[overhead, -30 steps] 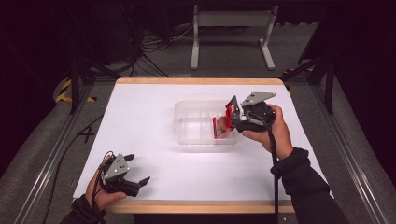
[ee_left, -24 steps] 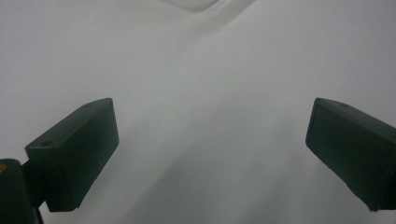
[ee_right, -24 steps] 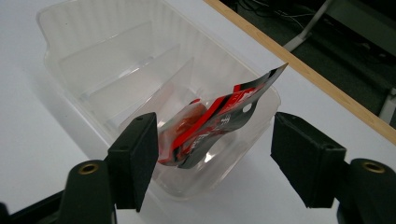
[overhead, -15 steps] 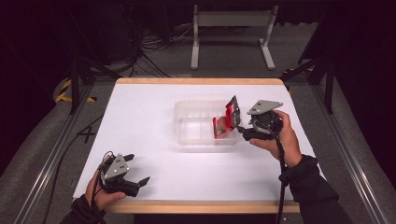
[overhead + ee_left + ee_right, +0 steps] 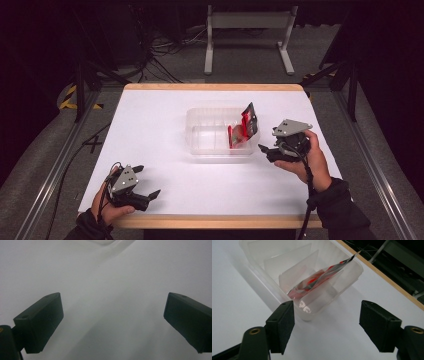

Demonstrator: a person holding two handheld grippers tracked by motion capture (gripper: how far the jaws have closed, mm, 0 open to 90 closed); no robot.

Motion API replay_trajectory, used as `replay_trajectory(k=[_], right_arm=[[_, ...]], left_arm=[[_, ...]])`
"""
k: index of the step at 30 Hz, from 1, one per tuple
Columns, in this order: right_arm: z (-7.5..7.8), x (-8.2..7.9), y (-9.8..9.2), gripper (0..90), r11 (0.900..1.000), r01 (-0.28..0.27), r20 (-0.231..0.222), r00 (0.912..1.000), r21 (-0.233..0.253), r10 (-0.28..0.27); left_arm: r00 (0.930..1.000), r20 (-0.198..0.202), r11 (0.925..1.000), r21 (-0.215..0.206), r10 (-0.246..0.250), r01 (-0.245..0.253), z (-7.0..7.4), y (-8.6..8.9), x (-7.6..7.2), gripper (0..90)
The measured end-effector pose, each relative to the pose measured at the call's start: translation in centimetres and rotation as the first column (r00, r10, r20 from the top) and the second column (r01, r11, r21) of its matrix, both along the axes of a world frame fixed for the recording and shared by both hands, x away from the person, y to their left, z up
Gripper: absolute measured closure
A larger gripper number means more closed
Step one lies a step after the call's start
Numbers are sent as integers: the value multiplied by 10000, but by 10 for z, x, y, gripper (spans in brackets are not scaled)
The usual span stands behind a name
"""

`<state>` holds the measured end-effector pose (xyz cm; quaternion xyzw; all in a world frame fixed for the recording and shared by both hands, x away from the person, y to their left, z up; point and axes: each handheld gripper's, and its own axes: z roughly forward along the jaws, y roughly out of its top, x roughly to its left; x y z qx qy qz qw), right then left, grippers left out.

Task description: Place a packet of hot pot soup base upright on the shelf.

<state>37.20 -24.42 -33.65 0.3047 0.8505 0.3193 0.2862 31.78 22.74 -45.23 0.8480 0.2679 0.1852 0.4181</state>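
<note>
White table [image 5: 165, 125] is carrying a clear plastic bin [image 5: 212, 131] near its centre. Red packet [image 5: 244, 129] is leaning tilted in the bin's right end, top corner sticking up past the rim; same packet [image 5: 322, 280] seen between the dividers. Right gripper [image 5: 266, 150] is sitting just right of the bin, jaws apart, empty. Left gripper [image 5: 148, 196] is resting near-left, jaws wide apart, empty.

Hidden and cut-off parts

In the right gripper view, the clear container [image 5: 287, 277] loses its far end at the frame's top edge, and its frosted dividers veil the lower part of the red packet [image 5: 319, 280], whose print is too blurred to read; in the left gripper view, the tabletop [image 5: 112, 290] is blurred throughout.
</note>
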Motion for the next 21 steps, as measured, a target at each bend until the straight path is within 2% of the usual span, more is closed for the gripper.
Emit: replay_trajectory(k=[5, 8, 14, 21], right_arm=[[-8, -8, -8, 277, 9998, 4, 181, 9998, -173, -1], [-13, -12, -13, 266, 9997, -237, 323, 9992, -28, 238], [-23, -20, -21, 250, 9994, -290, 669, 9973, -178, 302], [-35, -28, -35, 211, 9999, -118, 898, 9959, 64, 111]], left_arm=[[10000, -33, 10000, 32, 19, -19, 0, 0, 0, 32], [10000, -34, 10000, 75, 18, -18, -1, -1, 0, 32], [10000, -45, 10000, 64, 32, -31, -1, 0, 0, 32], [10000, -26, 10000, 56, 44, -44, -1, 0, 0, 32]])
